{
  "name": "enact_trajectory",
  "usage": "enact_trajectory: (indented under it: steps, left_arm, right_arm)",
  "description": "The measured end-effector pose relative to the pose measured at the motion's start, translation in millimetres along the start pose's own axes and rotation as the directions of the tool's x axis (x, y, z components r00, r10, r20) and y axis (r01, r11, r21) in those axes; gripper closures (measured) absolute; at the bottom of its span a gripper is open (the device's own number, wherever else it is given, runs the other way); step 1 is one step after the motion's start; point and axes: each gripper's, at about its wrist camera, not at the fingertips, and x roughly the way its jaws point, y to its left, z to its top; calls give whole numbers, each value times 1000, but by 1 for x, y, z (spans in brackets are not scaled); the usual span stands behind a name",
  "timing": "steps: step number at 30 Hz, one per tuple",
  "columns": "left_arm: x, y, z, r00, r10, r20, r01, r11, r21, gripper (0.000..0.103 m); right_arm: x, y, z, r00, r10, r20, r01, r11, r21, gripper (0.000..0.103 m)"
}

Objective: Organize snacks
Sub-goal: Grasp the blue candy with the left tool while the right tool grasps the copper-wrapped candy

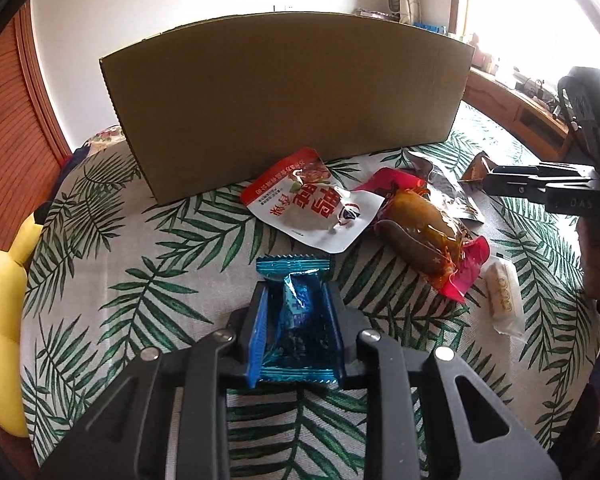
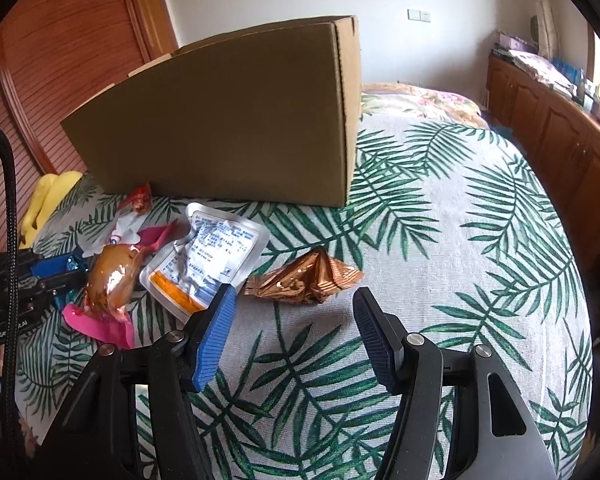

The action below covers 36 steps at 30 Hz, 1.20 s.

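Left tongs of mine are clamped on a blue foil snack packet; their blue pads press its two sides, and the crimped top edge of the packet sticks out past the fingertips toward 12 o'clock. My right tongs stand open with nothing between the pads, which hang over the leaf-print bedspread.

From the left wrist view, a red-and-white pouch lies at 12 o'clock beyond the held packet, close to the foot of the cardboard box, which stands further off at 12. A clear pack with a brown snack and pink ends lies at 1 o'clock, touching the pouch's right edge. A small white wrapped snack lies at 3 o'clock, just beside the pink end.

From the right wrist view, a crumpled copper-brown wrapper lies at 12 o'clock, just past the open fingertips and roughly between them. A silver pouch with printed text lies at 11 o'clock, near the tip of the left pad. The box stands beyond both at 12. A yellow soft toy lies far off at 10 o'clock.
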Motion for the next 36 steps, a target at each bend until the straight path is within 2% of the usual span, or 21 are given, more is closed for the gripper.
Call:
enact_trajectory:
  steps: [8, 15, 18, 23, 25, 31, 36]
  left_arm:
    - [1, -1, 0, 1000, 9, 1, -9, 1000, 3, 78]
    - [0, -1, 0, 1000, 8, 1, -8, 1000, 2, 78]
    - [1, 0, 0, 1000, 9, 1, -9, 1000, 3, 78]
    - [1, 0, 0, 1000, 10, 1, -10, 1000, 4, 78]
    - [1, -1, 0, 1000, 12, 1, -12, 1000, 6, 78]
    - [1, -1, 2, 1000, 17, 2, -17, 1000, 1, 78]
    - [-3, 3, 4, 1000, 12, 19, -12, 1000, -21, 79]
  right_arm:
    - [10, -3, 18, 1000, 2, -31, -1, 999, 32, 50]
    - [27, -4, 31, 998, -29, -48, 31, 998, 46, 52]
    - [30, -1, 33, 997, -53, -47, 55, 998, 29, 55]
    - [34, 5, 33, 994, -100, -40, 99, 995, -9, 68]
    - [33, 6, 31, 995, -99, -33, 98, 995, -13, 78]
    - [27, 6, 24, 995, -94, -20, 93, 996, -13, 80]
    - [6, 11, 12, 996, -85, 11, 85, 996, -11, 80]
